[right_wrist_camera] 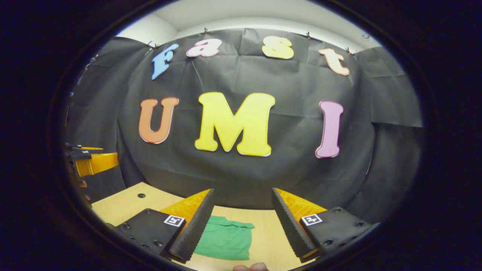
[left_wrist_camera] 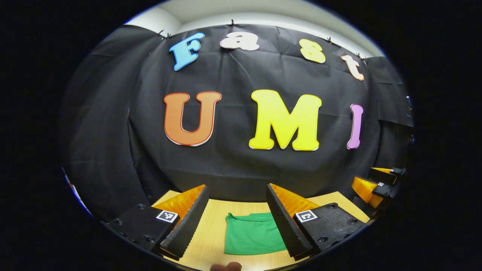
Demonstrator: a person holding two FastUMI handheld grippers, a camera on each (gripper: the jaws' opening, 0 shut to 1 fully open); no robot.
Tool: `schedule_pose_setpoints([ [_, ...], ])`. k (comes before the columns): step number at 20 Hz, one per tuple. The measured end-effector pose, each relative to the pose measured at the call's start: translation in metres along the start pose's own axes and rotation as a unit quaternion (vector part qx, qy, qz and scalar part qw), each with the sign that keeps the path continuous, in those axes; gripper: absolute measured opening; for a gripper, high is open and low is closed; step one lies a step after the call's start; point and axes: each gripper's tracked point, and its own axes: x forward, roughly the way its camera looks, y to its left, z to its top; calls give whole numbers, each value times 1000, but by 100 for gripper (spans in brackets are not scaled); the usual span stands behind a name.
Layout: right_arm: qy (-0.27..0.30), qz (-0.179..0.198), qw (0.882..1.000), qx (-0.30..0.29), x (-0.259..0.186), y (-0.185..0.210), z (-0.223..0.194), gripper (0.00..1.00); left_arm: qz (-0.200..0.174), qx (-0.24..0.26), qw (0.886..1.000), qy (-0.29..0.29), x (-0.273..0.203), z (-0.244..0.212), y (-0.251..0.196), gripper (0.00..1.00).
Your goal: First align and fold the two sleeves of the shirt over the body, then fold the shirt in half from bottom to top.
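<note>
In the left gripper view, the black cloth wall of the booth (left_wrist_camera: 113, 124) rose on the left and curved across the back, creased and clipped along its top edge beneath a pale ceiling strip (left_wrist_camera: 263, 11). Below it lay the light wooden tabletop (left_wrist_camera: 211, 229), its far edge meeting the cloth. The left gripper (left_wrist_camera: 236, 195) was raised above the table with its two fingers spread wide and nothing between them. Between those fingers, lower down, the green fabric shirt (left_wrist_camera: 252, 235) lay flat on the wood as a compact folded rectangle with a slightly rumpled upper edge. Farther right, near the table's right end, the right gripper (left_wrist_camera: 378, 184) showed from the side, well apart from the shirt. In the right gripper view, the left gripper (right_wrist_camera: 92, 162) appeared at the far left edge, above the table corner, where a small dark hole (right_wrist_camera: 141, 195) marked the wood (right_wrist_camera: 124, 207). The right gripper (right_wrist_camera: 243, 195) was likewise held above the surface, fingers wide apart and holding nothing. The shirt (right_wrist_camera: 226, 241) lay on the table below, partly hidden behind the left finger of that gripper, and the black cloth (right_wrist_camera: 391, 150) filled the right side.
</note>
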Motion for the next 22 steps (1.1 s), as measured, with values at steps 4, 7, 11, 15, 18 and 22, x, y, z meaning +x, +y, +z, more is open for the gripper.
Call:
schedule_pose_setpoints([
  [4, -33, 6, 999, 10, -47, 15, 32, 93, -1, -4, 1000, -30, -53, 34, -9, 97],
  [7, -57, 8, 998, 23, -74, 25, 50, 92, -4, 1, 999, -43, -79, 43, -16, 89],
  [11, -85, 10, 996, 4, -94, 36, 63, 92, 3, 6, 998, -61, -96, 52, -20, 97],
  [15, -87, 5, 996, -3, -110, 44, 56, 92, 8, 0, 998, -59, -105, 44, -17, 97],
  [18, -81, 2, 997, -12, -115, 44, 50, 93, 17, 6, 998, -55, -112, 37, -12, 97],
  [22, -74, 0, 997, -11, -114, 45, 47, 98, 18, 2, 998, -52, -112, 35, -8, 97],
])
